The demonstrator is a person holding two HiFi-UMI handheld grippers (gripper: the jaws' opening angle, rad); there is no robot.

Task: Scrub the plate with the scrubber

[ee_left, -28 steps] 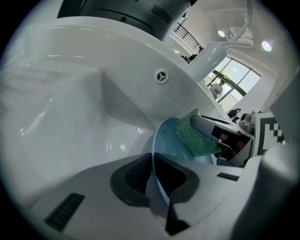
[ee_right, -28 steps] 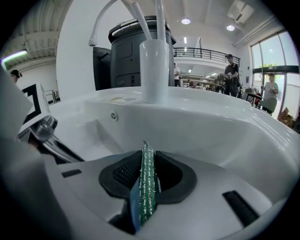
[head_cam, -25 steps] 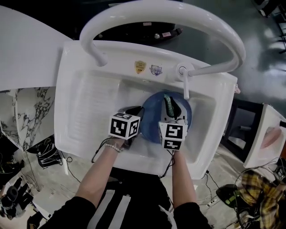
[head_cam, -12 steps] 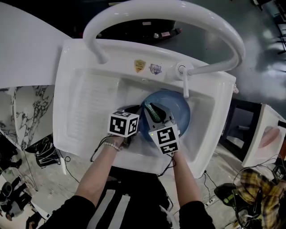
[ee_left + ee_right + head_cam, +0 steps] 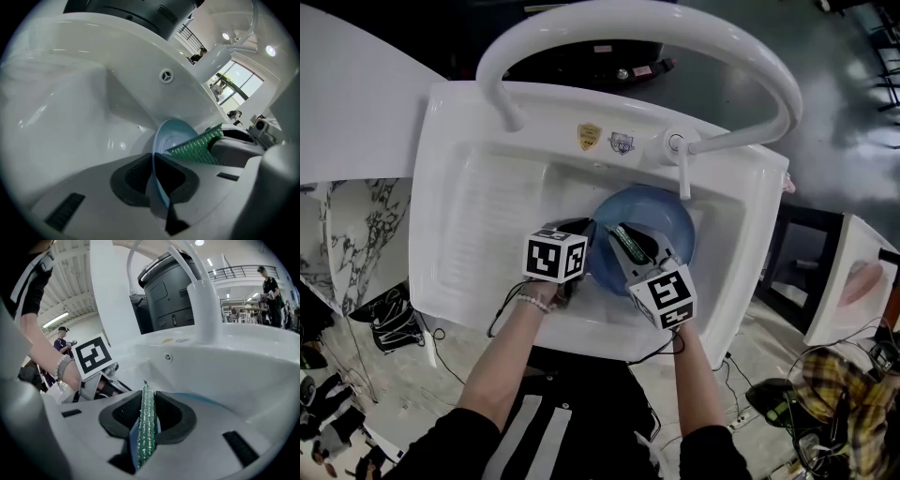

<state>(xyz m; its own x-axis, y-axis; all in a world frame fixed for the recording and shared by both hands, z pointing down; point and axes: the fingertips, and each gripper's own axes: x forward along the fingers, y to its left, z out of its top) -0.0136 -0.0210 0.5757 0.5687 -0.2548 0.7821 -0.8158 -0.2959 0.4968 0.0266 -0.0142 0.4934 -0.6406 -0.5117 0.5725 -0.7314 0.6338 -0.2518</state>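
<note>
A light blue plate (image 5: pixel 661 225) stands tilted in the basin of the white sink (image 5: pixel 478 234). My left gripper (image 5: pixel 579 246) is shut on the plate's left rim; in the left gripper view the plate's edge (image 5: pixel 154 178) runs between the pads. My right gripper (image 5: pixel 630 246) is shut on a green scrubber (image 5: pixel 624 240) and holds it over the left part of the plate's face. The scrubber (image 5: pixel 147 425) stands edge-on between the pads in the right gripper view, and the scrubber (image 5: pixel 197 146) lies against the plate (image 5: pixel 171 140) in the left gripper view.
A white tap (image 5: pixel 682 159) hangs over the plate's far rim, and a big curved white pipe (image 5: pixel 647 28) arches above the sink. The ribbed draining board (image 5: pixel 497 216) fills the sink's left side. People stand in the hall behind (image 5: pixel 271 291).
My right gripper has swung the scrubber from the plate's far middle toward its left side and pulled back toward me. The left gripper and plate have stayed almost still.
</note>
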